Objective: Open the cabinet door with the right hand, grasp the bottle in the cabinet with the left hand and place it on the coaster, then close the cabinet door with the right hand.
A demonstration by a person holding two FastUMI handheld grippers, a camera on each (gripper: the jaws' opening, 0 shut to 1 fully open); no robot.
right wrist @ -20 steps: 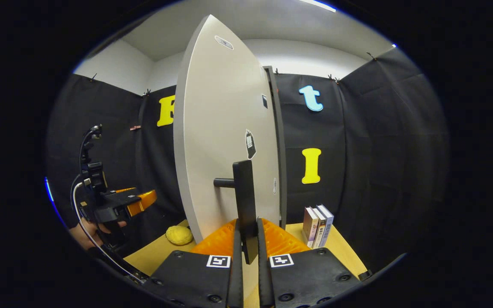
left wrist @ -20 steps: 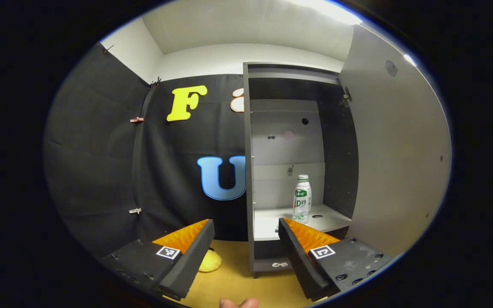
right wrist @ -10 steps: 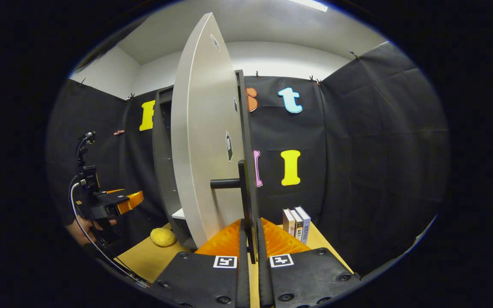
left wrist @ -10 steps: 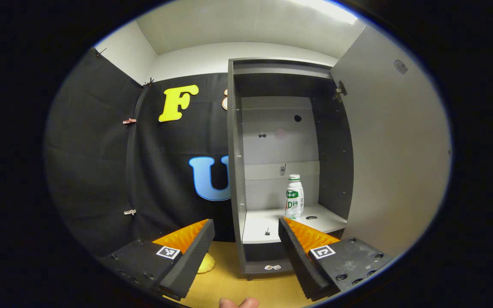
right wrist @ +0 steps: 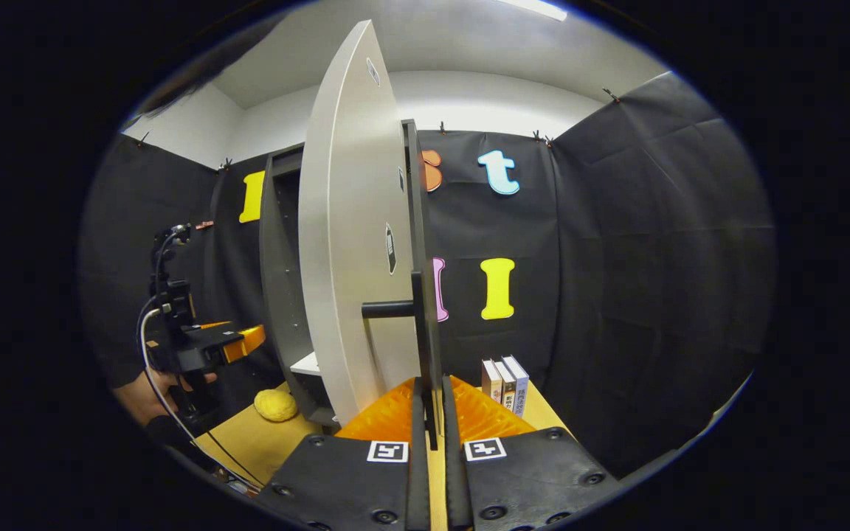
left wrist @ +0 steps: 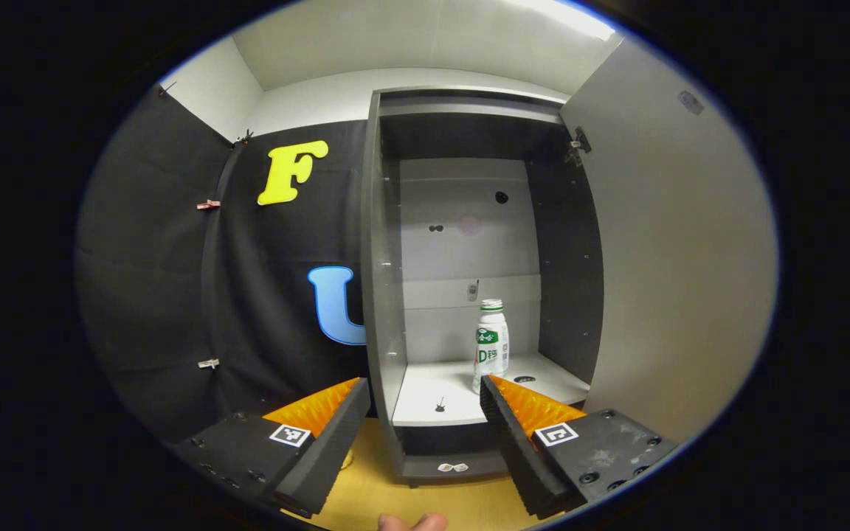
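The grey cabinet (left wrist: 384, 243) stands open. A white bottle (left wrist: 492, 345) with a green label and cap stands upright on its pale shelf (left wrist: 432, 391). My left gripper (left wrist: 421, 413) is open and empty, in front of the shelf and short of the bottle, which stands just beyond its right finger. The white door (right wrist: 355, 243) is swung out edge-on. My right gripper (right wrist: 431, 435) is shut on the door's black bar handle (right wrist: 425, 332). In the right gripper view the left gripper (right wrist: 237, 343) shows at the left, held by a hand (right wrist: 148, 391).
A yellow lumpy object (right wrist: 275, 405) lies on the wooden table (right wrist: 248, 442) beside the cabinet's foot. Three books (right wrist: 505, 383) stand upright to the right of the door. The door's inner face (left wrist: 676, 258) walls off the right side of the opening.
The door has swung wider with my right gripper on its handle. In the left gripper view the cabinet and bottle have slid leftward, and more of the inside shows.
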